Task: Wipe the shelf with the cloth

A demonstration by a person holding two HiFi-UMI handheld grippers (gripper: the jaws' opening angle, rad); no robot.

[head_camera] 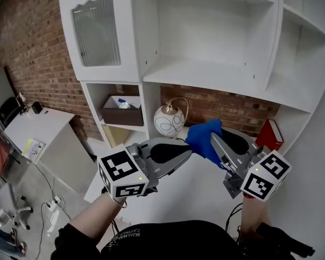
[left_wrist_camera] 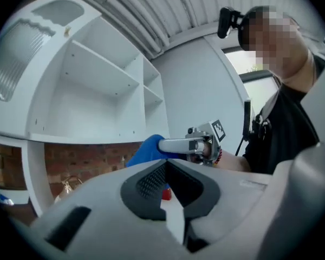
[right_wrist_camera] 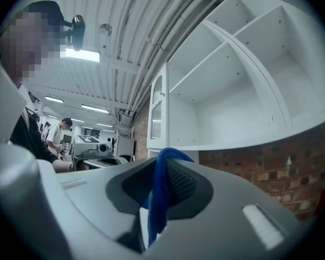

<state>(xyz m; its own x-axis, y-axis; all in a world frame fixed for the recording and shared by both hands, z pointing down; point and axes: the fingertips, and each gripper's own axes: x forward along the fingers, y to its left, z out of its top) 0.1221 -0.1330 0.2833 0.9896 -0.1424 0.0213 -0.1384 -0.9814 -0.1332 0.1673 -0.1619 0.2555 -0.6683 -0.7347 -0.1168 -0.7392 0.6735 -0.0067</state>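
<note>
The right claw is clamped on the blue fabric cloth. The left claw is closed and empty. The white wooden shelf lies above and ahead of the cloth, well apart, with its long axis running left-right.
</note>
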